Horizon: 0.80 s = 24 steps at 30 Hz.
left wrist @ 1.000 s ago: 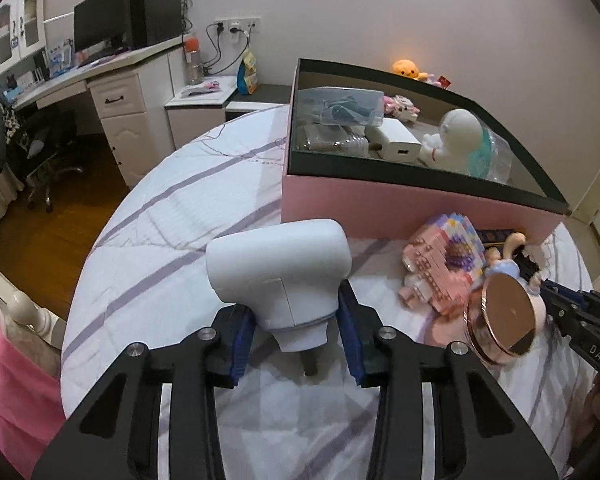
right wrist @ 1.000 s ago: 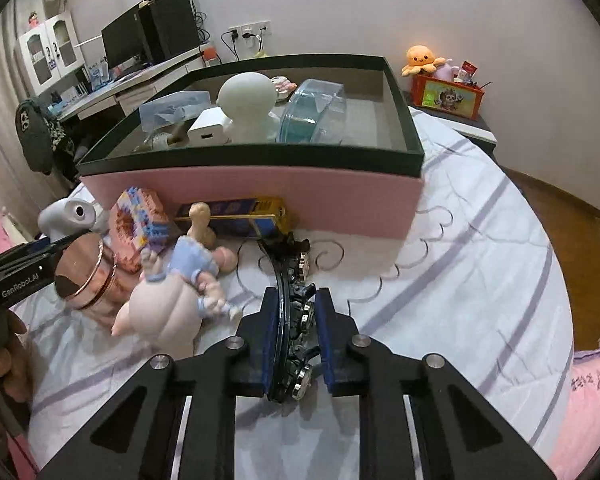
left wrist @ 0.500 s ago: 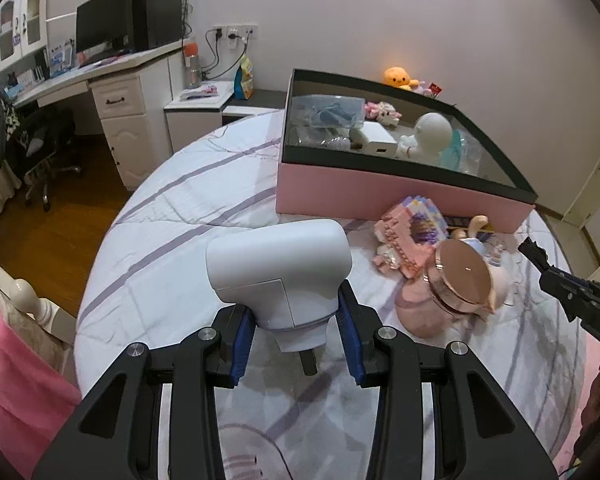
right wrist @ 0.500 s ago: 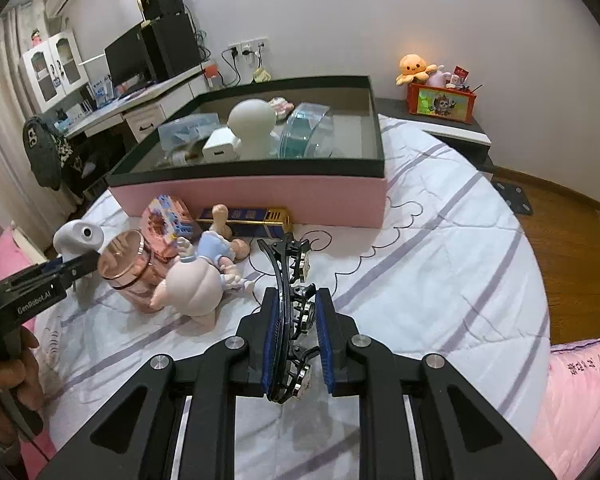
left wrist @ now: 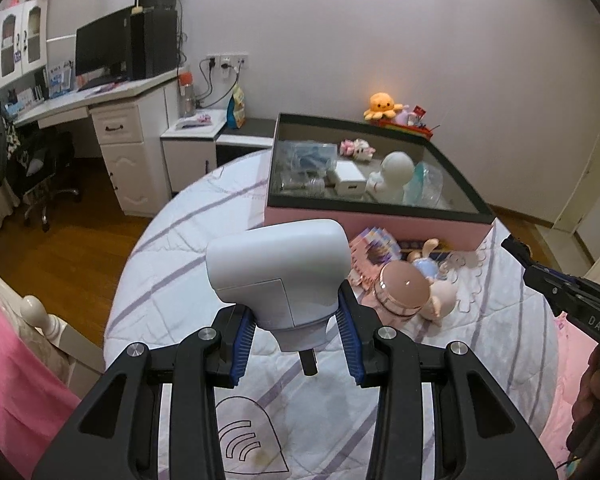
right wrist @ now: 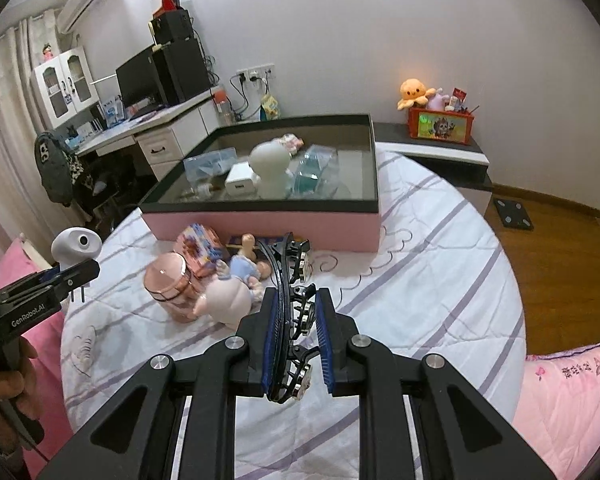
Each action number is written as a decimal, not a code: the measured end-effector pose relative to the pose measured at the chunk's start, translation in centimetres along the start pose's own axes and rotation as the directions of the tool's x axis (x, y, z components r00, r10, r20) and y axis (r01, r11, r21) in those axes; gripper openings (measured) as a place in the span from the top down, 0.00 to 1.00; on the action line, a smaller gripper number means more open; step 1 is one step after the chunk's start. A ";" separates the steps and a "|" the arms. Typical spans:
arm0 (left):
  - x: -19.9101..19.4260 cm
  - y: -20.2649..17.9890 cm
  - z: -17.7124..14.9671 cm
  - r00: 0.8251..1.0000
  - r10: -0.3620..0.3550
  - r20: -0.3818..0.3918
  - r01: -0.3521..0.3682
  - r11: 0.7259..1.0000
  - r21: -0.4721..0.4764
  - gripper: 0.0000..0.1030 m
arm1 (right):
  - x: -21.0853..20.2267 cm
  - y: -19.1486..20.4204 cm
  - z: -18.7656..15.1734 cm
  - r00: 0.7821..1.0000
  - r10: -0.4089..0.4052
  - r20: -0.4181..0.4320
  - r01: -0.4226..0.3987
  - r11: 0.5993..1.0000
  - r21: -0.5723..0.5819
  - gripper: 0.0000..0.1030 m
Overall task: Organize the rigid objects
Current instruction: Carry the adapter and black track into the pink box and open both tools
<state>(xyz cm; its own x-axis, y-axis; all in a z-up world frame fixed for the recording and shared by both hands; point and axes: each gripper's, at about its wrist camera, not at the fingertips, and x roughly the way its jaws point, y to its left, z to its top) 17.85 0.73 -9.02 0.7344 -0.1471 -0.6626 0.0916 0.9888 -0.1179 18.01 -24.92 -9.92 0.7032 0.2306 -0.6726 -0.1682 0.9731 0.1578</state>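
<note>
1. Both views are evenly lit by soft indoor light from above, with pale walls bright and no hard shadows
2. Fisheye bending curves the bed and desk; black vignette fills the corners
3. A small glare spot sits on the pink jar lid
4. The pink box looks slightly motion-blurred in the right view
</note>
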 end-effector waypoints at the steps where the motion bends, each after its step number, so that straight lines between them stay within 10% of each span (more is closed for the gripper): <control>1: -0.1 -0.1 0.2 1.000 -0.001 0.005 0.001 1.000 0.001 0.62 | -0.2 0.1 0.1 1.000 0.001 0.005 -0.001 1.000 -0.001 0.82; 24: 5.4 -5.1 12.5 0.990 -0.067 0.121 0.054 0.993 0.109 0.62 | 3.6 -1.1 12.7 0.990 0.006 0.140 0.002 0.999 -0.052 0.82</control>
<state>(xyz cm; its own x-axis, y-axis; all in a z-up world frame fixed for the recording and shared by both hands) 29.75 -4.76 -2.79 0.8027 -0.2088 -0.5587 0.2040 0.9763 -0.0718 29.49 -25.17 -3.37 0.7923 0.2340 -0.5635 -0.2026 0.9720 0.1188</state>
